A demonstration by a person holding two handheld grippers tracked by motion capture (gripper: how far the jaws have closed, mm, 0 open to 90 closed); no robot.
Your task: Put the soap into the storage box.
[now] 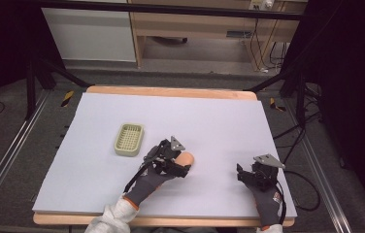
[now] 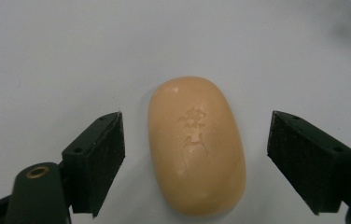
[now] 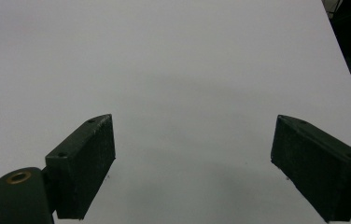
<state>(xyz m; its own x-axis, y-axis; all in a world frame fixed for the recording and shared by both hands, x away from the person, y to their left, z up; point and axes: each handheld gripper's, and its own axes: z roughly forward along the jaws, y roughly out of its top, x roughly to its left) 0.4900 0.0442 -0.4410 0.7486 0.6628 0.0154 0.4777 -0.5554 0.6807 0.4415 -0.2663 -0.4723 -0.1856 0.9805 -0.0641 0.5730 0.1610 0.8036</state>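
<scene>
An orange-tan oval soap bar [image 2: 196, 145] with an embossed mark lies flat on the pale table sheet. My left gripper [image 2: 196, 163] is open, one jaw on each side of the bar with gaps to both. In the high view the soap [image 1: 187, 158] peeks out just past the left gripper [image 1: 178, 162] near the table's middle front. A pale green slotted soap dish [image 1: 129, 139] sits to the left of it. My right gripper [image 3: 193, 165] is open over bare sheet, seen in the high view at the front right [image 1: 253, 174].
The pale sheet [image 1: 209, 121] covers a wooden table whose edge shows at the back and front. Black frame legs and cables stand around the table on the floor. A wooden cabinet [image 1: 195, 24] is behind.
</scene>
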